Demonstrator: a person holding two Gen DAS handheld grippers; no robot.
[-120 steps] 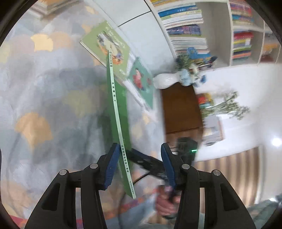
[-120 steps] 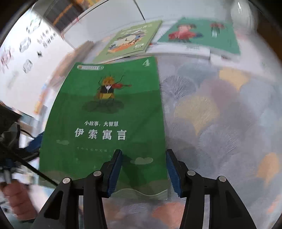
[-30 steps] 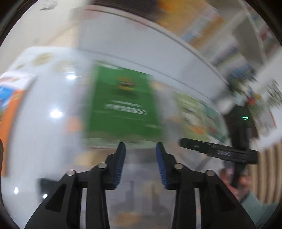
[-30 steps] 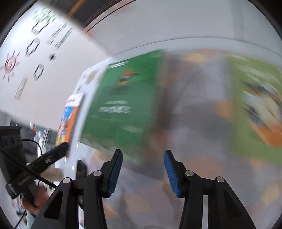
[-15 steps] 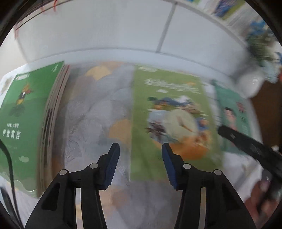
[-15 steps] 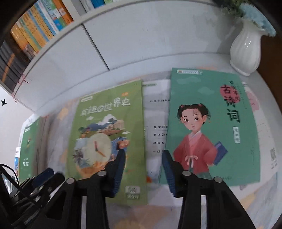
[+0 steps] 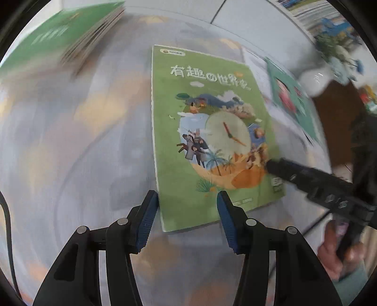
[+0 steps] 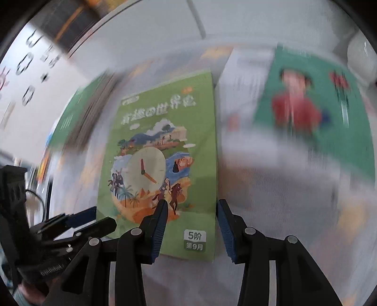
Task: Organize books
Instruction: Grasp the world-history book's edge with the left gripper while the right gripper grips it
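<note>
A light green book with a clock picture (image 7: pixel 212 131) lies flat on the patterned cloth; it also shows in the right wrist view (image 8: pixel 162 160). My left gripper (image 7: pixel 185 217) is open at the book's near left corner. My right gripper (image 8: pixel 190 227) is open over the book's near right corner; it also shows in the left wrist view (image 7: pixel 306 176). A stack topped by a dark green book (image 7: pixel 59 33) lies at the far left. A teal book with a girl in red (image 8: pixel 313 113) lies to the right on open white pages.
A white cabinet front (image 8: pixel 188 28) runs along the back. A white vase (image 7: pixel 315 80) and a brown side table (image 7: pixel 339 103) stand at the right. Bookshelves (image 7: pixel 306 9) fill the far right corner.
The dark green book left both grippers and now lies on the left stack. Both grippers swung right and closed in on the clock book, open at its near edge.
</note>
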